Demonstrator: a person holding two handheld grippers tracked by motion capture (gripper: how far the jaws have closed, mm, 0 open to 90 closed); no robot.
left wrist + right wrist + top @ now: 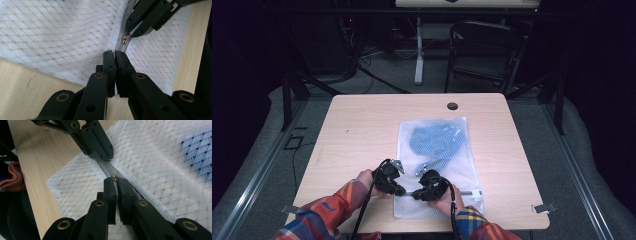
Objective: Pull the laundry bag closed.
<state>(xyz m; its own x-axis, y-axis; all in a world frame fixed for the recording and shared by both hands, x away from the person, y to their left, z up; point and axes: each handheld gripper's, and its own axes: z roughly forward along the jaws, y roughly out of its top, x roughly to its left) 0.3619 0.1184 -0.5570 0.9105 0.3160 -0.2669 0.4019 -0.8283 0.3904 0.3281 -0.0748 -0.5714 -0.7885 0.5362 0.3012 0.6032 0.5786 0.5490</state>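
Here the counter (362, 130) carries a white mesh bag (437, 150) near its front edge; something blue inside is blurred. The left gripper (115, 53) pinches the zipper tape (120, 43) with narrowed fingers. The right gripper (116, 181) clamps the tiny slider (114, 178).

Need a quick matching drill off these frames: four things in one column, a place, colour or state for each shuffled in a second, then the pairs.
Things:
1. left gripper
2. right gripper
3. blue cloth
4. round hole

Place or state:
A. inside the white mesh bag, in its far half
B. jaws shut on the zipper pull
C. in the table top near its far edge
D. jaws shut on the zipper tape at the bag's near-left end

Pairs: 1-D, 2-B, 3-A, 4-C
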